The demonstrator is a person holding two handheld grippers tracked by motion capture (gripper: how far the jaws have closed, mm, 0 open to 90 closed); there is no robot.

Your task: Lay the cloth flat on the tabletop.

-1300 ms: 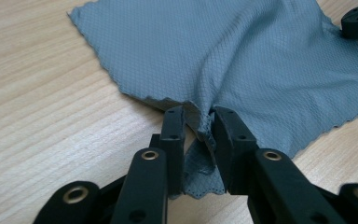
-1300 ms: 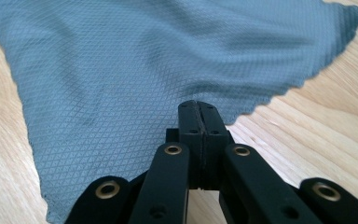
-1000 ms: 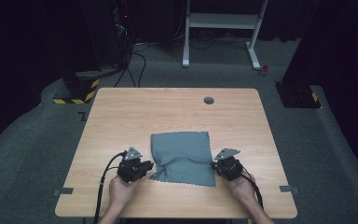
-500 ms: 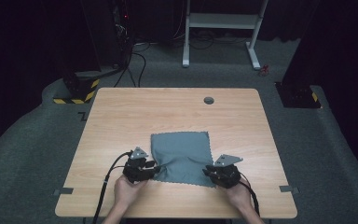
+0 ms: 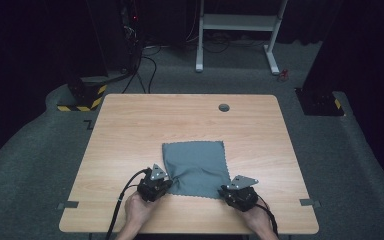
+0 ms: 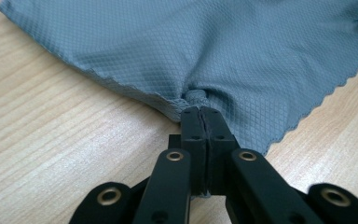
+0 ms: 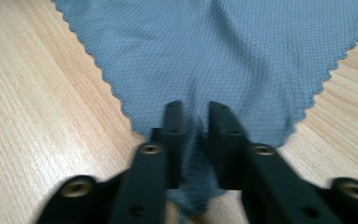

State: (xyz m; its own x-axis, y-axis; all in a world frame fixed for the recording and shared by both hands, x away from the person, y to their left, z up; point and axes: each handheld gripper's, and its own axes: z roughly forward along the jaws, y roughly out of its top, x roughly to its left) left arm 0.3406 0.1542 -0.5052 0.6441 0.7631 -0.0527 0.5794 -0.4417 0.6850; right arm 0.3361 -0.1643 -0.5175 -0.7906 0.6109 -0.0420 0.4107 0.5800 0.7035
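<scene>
— Where the left claw [image 6: 200, 114] meets the cloth [image 6: 242, 51], what do its jaws do?

— Pressed together, with a bunched bit of the near left corner pinched between them. The fabric puckers into a small knot right at the tips and fans out from there in soft folds. Those jaws have just been closing, and the cloth is between them.

— And the right claw [image 7: 196, 109]?

— Its jaws have also just been closing. A narrow gap still shows between them, with the near right corner of the cloth running down through that gap. That view is blurred, so I cannot tell whether the pads already press on the fabric.

— Where do both sit seen from above?

— The left claw [image 5: 155, 186] is at the cloth's near left corner and the right claw [image 5: 238, 192] at its near right corner, each held by a hand [image 5: 139, 210] coming in from the near edge. A black cable trails from each one back towards the person.

— And the cloth itself?

— It is a grey, diamond-textured cloth [image 5: 196, 167] with a scalloped edge, lying mostly flat on the near middle of the bench [image 5: 130, 130]. Its far edge is straight, while its near edge is drawn slightly towards the two claws.

— Anything farther out?

— A small round grommet [image 5: 224, 107] sits in the bench top near the far edge, well apart from the cloth. Beyond the bench, on the grey floor, stands a white frame [image 5: 240, 22].
</scene>
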